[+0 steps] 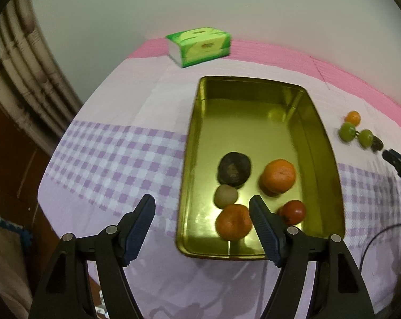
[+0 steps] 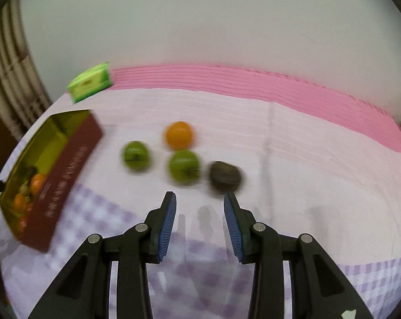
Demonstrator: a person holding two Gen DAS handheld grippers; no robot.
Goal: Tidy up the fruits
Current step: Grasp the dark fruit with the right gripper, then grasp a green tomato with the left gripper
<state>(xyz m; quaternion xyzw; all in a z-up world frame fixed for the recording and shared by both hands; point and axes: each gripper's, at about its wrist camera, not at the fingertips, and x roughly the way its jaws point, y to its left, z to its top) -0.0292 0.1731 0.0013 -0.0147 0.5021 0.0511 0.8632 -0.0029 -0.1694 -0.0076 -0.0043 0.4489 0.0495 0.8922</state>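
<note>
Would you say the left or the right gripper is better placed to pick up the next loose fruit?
Right. The right gripper is open, aimed at the dark fruit and green fruit just ahead. The left gripper hovers open over the gold tin.

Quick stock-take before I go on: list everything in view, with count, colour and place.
Tin: 1, gold inside, dark red outside, on the cloth.
Fruit in tin: 5; two oranges, one red, one dark, one tan.
Loose fruit: 4, right of the tin; one orange, two green, one dark.
Tissue pack: 1, green, far side of the cloth.
Cloth: 1, lilac check with a pink band.
Left tongs: open, over the tin's near end.
Right tongs: open, short of the loose fruit.
</note>
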